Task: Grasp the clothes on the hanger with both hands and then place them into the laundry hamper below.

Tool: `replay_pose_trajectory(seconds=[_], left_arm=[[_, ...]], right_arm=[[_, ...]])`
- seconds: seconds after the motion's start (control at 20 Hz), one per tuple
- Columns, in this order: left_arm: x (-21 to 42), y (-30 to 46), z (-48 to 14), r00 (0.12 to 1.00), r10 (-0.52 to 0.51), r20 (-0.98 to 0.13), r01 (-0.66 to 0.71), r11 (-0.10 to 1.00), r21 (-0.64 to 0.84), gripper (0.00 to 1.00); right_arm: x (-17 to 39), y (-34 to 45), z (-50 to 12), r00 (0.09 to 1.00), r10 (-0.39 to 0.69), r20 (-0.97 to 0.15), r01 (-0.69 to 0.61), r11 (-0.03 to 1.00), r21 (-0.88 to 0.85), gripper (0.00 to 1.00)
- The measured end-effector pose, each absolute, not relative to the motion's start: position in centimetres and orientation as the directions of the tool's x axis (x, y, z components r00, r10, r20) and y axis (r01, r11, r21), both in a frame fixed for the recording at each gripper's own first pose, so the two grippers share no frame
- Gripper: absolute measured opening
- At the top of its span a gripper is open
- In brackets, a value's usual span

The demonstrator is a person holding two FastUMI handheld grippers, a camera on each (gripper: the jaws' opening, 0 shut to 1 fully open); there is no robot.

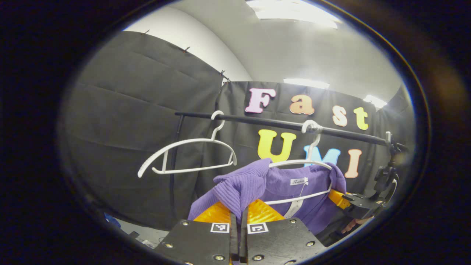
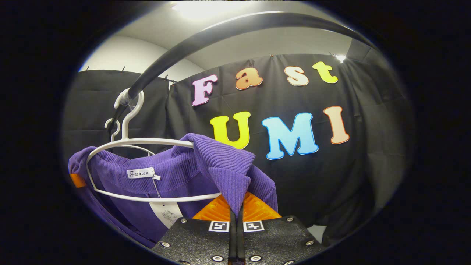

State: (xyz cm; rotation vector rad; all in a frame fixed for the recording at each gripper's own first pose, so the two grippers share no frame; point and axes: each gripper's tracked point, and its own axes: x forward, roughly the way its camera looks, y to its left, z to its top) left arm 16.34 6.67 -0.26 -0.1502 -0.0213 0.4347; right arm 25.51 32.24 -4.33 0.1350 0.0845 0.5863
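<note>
Left gripper (image 1: pixel 238 215) is pinched tight on a fold of the purple ribbed-knit garment (image 1: pixel 287 191), fabric rising up out of the narrow slit between its fingers. Same story on the other side: right gripper (image 2: pixel 235 211) is clamped on the opposite shoulder, a peak of purple cloth standing up from its closed fingers. In the left gripper view that right gripper sits at the garment's far edge with a hand behind it.

Garment hangs on the white plastic hanger (image 2: pixel 121 147), whose hook is over the black metal rail (image 1: pixel 279 123). Both shoulders look lifted and bunched inward, which I'd read as working the collar free of the hanger arms so it can drop. A second, bare white hanger (image 1: pixel 187 154) sits further along the rail.

Lower body of the garment is cut off below both views. How much of the collar is clear of the hanger is hard to judge.
</note>
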Motion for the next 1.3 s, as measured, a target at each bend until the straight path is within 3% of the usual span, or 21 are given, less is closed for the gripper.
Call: replay_pose_trajectory(seconds=[0.45,0.55,0.6,0.75,1.05,1.3], left_arm=[[15.1,10.6,4.1,0.943,0.333,0.021,-0.322,0.926,-0.198,0.0],[15.1,11.8,4.4,0.946,0.323,0.022,-0.31,0.923,-0.227,0.08],[15.0,12.7,4.7,0.944,0.329,0.024,-0.314,0.92,-0.236,0.03],[14.3,15.1,6.0,0.937,0.348,0.04,-0.329,0.914,-0.237,0.02],[12.9,19.9,4.9,0.929,0.368,0.032,-0.351,0.907,-0.232,0.02],[12.5,21.8,2.6,0.945,0.328,0.011,-0.314,0.911,-0.267,0.0]], right_arm=[[22.6,30.1,-2.1,0.892,0.452,-0.008,-0.448,0.887,0.113,0.0],[22.0,30.1,-1.5,0.898,0.44,0.002,-0.438,0.893,0.105,0.0],[21.7,30.1,-1.2,0.9,0.436,0.01,-0.435,0.895,0.102,0.0],[20.6,30.3,-0.4,0.902,0.431,0.034,-0.432,0.898,0.083,0.0],[17.8,32.0,1.2,0.897,0.438,0.055,-0.441,0.896,0.058,0.0],[16.2,32.8,2.7,0.907,0.416,0.071,-0.418,0.908,0.018,0.0]])
